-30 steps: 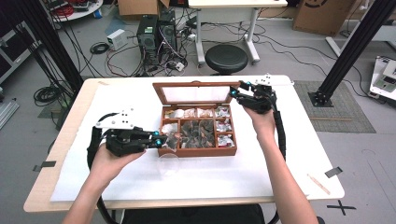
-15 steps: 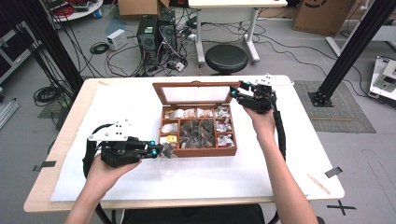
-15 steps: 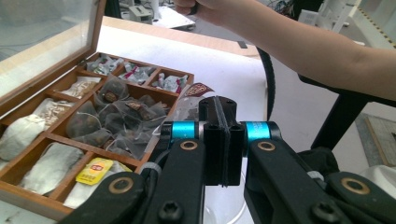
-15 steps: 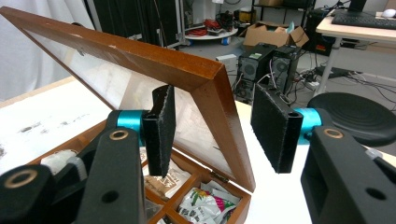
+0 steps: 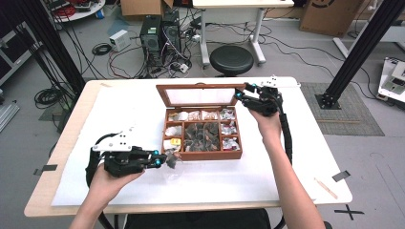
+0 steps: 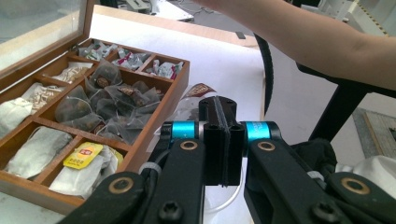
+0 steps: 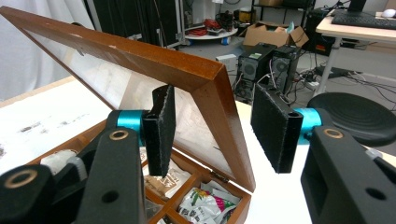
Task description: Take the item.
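A wooden tea box (image 5: pixel 205 155) stands mid-table, its compartments full of tea bags, and its glass lid (image 5: pixel 200 87) is raised. My left gripper (image 5: pixel 165 161) sits low just in front of the box's near left corner, shut on a dark tea bag in a clear sachet (image 5: pixel 173 161). In the left gripper view the jaws (image 6: pixel 219 102) meet, the sachet (image 6: pixel 198 91) sticks out past their tips, and the box (image 6: pixel 140 154) lies to their left. My right gripper (image 5: pixel 241 95) is at the lid's right corner. Its pads (image 7: pixel 219 107) straddle the lid frame (image 7: pixel 140 51), the right pad standing clear of it.
White paper (image 5: pixel 286 157) covers the tabletop. A thin wooden stick (image 5: pixel 327 187) lies near the right front edge. Behind the table are a black stool (image 5: pixel 231 59), computer towers (image 5: pixel 160 33) and cables on the floor. Black frame posts (image 5: pixel 363 47) rise at the sides.
My left gripper has drawn back from the box toward the near left and sunk lower, with the tea bag still in its jaws. The right gripper and the lid have stayed put.
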`<state>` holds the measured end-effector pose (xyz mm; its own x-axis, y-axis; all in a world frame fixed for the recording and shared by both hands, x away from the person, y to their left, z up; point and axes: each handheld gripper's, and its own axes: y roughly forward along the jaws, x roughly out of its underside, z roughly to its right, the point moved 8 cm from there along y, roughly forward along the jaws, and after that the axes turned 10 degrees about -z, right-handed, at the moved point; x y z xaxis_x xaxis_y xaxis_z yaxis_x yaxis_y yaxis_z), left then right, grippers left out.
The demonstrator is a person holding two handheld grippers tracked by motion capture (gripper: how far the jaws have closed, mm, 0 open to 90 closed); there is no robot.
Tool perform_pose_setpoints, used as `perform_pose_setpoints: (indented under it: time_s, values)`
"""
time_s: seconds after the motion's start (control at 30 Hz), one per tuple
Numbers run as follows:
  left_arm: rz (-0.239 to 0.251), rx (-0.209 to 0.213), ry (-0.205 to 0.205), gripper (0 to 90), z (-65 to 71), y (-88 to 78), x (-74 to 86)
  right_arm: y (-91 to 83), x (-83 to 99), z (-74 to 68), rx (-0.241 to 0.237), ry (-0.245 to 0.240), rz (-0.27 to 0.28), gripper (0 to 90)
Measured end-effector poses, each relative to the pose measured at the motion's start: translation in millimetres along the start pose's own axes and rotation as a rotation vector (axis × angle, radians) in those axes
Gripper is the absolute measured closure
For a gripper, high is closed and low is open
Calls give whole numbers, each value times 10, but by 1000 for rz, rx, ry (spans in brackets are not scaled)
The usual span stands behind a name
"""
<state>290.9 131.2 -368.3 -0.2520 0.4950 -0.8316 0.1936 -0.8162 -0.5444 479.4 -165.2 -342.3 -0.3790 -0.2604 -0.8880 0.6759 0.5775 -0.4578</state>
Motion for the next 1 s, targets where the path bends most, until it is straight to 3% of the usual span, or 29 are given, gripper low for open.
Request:
perform_pose_setpoints:
  time_s: [0.53,1.0]
  values:
    - [-41,-25,-17,894,-55,79,161,1,0,1,0,1,1,513]
    - [-64,-15,-25,893,-56,171,236,1,1,2,-1,2,0,512]
